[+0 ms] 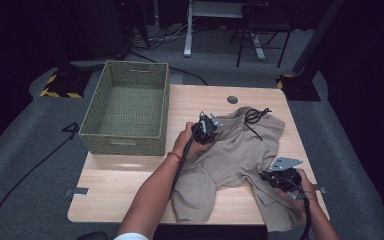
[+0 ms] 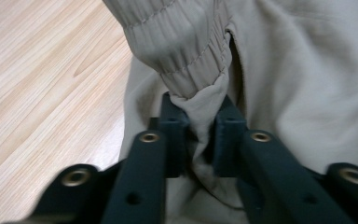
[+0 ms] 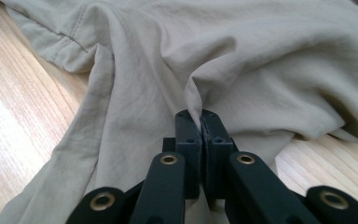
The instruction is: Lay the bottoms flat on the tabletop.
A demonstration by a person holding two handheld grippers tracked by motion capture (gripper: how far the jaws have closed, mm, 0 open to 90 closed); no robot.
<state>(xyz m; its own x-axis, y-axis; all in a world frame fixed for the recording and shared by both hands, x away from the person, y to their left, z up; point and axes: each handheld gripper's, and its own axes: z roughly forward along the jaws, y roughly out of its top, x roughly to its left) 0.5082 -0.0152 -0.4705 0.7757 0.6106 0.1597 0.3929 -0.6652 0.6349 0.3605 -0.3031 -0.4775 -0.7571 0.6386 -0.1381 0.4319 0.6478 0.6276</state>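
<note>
Nearest the camera, the right gripper at lower right of the high view is clamped on a thin fold of the crumpled beige fabric trousers. The left gripper at centre pinches their elastic waistband. The trousers lie on the right half of the light wooden table. An empty green woven basket stands at upper left; grey carpet floor surrounds.

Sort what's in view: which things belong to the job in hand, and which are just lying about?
In the job:
- beige trousers, spread on the table
- left claw, shut on fabric below the waistband
- right claw, shut on a fold

Lying about:
- woven basket, empty
- floor cable
</note>
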